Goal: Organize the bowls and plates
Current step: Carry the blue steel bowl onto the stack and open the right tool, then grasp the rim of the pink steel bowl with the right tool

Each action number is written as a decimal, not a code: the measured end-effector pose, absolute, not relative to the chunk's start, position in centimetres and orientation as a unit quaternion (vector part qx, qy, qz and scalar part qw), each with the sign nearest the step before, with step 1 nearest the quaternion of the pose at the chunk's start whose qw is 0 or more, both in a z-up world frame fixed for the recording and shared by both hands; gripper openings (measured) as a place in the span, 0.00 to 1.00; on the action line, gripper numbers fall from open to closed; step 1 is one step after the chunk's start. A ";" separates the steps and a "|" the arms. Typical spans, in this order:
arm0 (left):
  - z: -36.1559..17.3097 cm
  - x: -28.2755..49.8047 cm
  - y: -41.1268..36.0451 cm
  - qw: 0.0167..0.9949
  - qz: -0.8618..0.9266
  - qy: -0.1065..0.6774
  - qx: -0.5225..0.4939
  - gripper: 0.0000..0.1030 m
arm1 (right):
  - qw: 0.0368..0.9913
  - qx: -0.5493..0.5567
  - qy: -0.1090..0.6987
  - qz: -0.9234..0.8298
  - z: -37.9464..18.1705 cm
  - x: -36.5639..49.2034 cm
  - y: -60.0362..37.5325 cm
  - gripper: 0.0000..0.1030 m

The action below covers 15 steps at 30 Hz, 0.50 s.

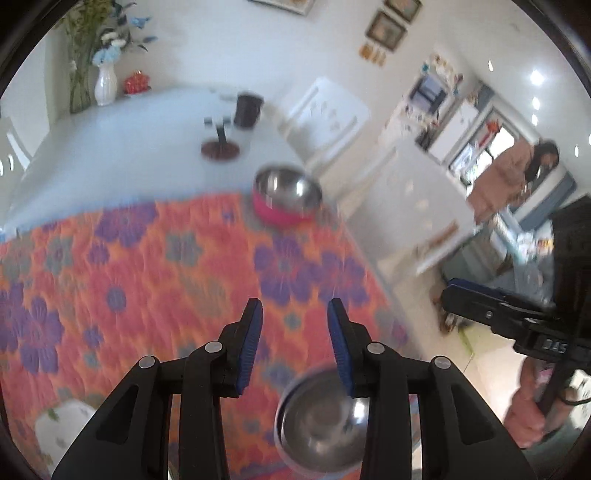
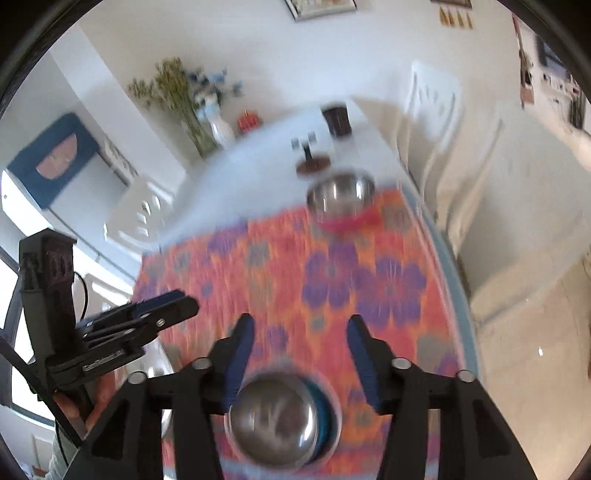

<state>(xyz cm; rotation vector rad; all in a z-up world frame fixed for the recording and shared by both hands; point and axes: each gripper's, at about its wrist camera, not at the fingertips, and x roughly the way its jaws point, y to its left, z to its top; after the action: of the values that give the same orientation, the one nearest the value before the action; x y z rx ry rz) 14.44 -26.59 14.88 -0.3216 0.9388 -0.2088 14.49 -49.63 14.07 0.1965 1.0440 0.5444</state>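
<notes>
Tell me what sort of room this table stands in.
Most likely a home dining area. A table with a flowered cloth holds steel bowls, a white vase of flowers stands at its far end, framed pictures hang on the wall, and white chairs are drawn up.

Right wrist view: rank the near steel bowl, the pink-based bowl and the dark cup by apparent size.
1. Near steel bowl, largest, though closest to the camera.
2. Pink-based bowl.
3. Dark cup, smallest, also farthest, so true size is unsure.
</notes>
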 end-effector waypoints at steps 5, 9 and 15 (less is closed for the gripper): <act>15.8 21.5 -24.3 0.873 -0.085 0.425 -0.225 0.64 | 0.834 0.116 0.472 0.260 14.8 22.9 -50.1 0.66; 12.6 27.2 -23.9 0.850 -0.075 0.446 -0.269 0.61 | 0.824 0.123 0.496 0.246 11.9 29.0 -49.7 0.67; 6.6 33.0 -24.2 0.816 -0.066 0.490 -0.299 0.52 | 0.791 0.135 0.548 0.234 5.0 35.7 -49.0 0.67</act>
<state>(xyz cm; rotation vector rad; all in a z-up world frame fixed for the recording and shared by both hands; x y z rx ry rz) 33.03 -24.20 6.61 -0.6375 1.0454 -0.1414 35.74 -49.00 5.04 0.2911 1.1799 0.5043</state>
